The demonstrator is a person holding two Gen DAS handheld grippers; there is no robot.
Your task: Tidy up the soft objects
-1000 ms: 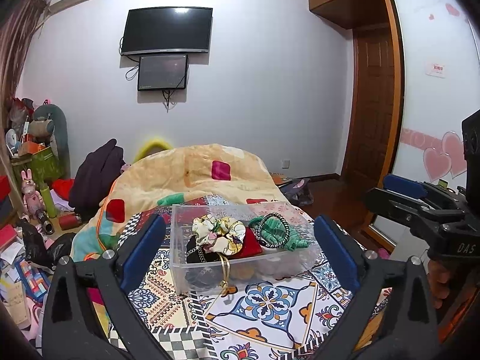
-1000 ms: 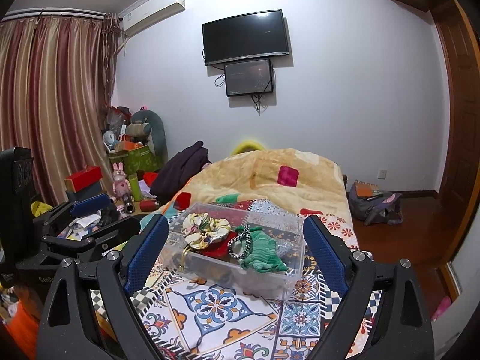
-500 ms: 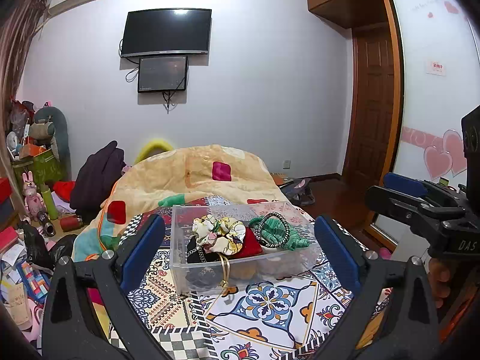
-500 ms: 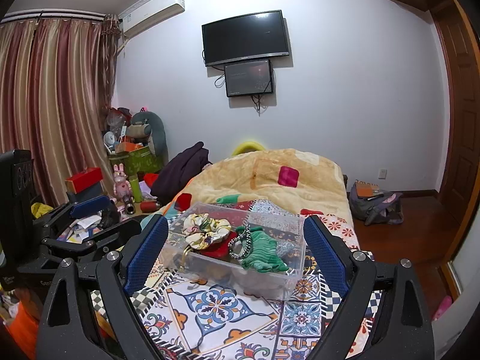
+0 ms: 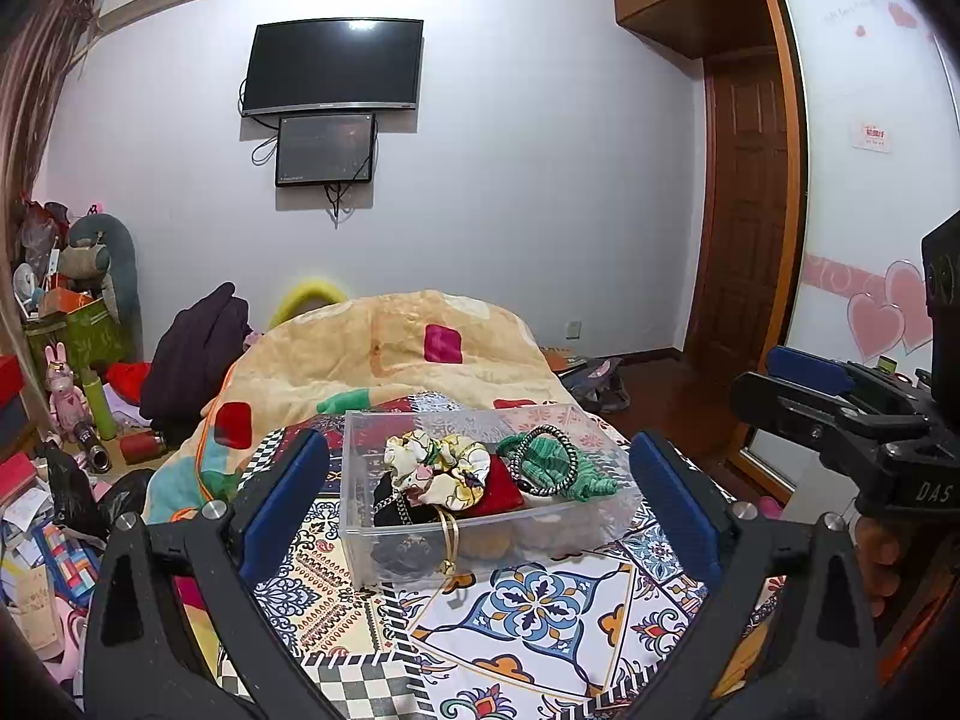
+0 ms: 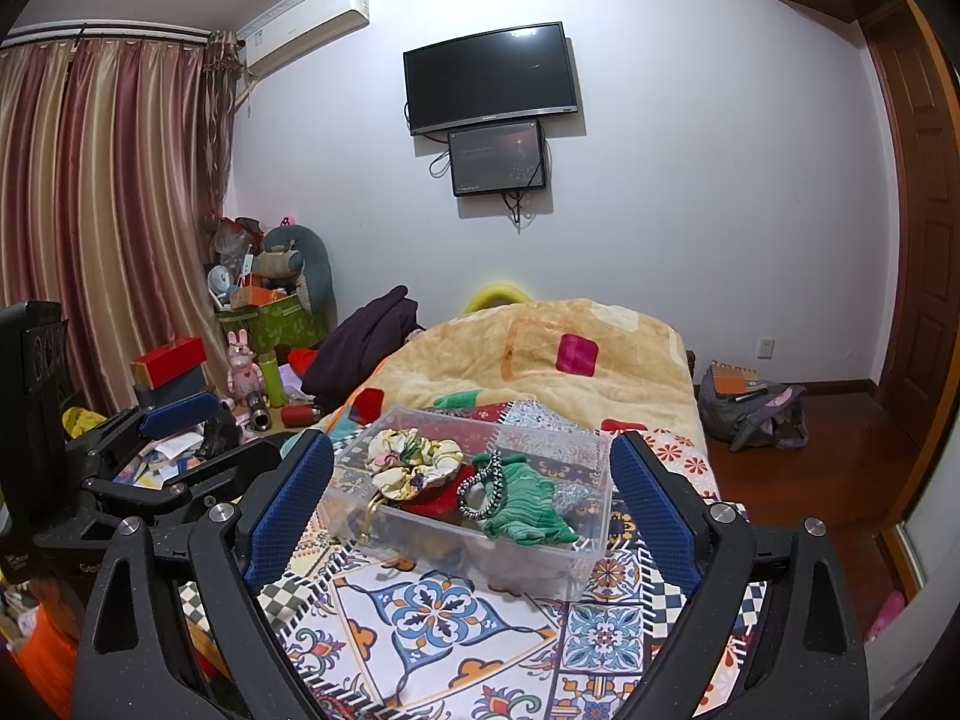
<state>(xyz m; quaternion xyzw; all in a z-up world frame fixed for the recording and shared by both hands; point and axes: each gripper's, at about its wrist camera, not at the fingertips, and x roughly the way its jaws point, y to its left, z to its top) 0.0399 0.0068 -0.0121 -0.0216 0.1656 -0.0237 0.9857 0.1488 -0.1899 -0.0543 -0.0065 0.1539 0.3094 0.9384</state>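
A clear plastic box (image 5: 372, 516) sits on the patterned bed cover (image 5: 540, 600). It holds a floral scrunchie (image 5: 438, 468), a green scrunchie (image 5: 570, 474) with a beaded bracelet over it, a red cloth piece (image 5: 501, 489) and a dark item with a chain. My left gripper (image 5: 480, 480) is open and empty, held back from the box. My right gripper (image 6: 471, 492) is open and empty, also facing the box (image 6: 588, 540). The floral scrunchie (image 6: 414, 459) and green scrunchie (image 6: 528, 510) show in the right wrist view too.
A beige blanket (image 5: 390, 360) lies heaped behind the box. Clutter and toys (image 5: 66, 360) fill the floor at the left. A door (image 5: 744, 210) and a bag (image 6: 750, 408) are at the right. The other gripper shows at each view's edge.
Almost nothing has changed. Both grippers stay open and hover in place before the box, with only slight drift.
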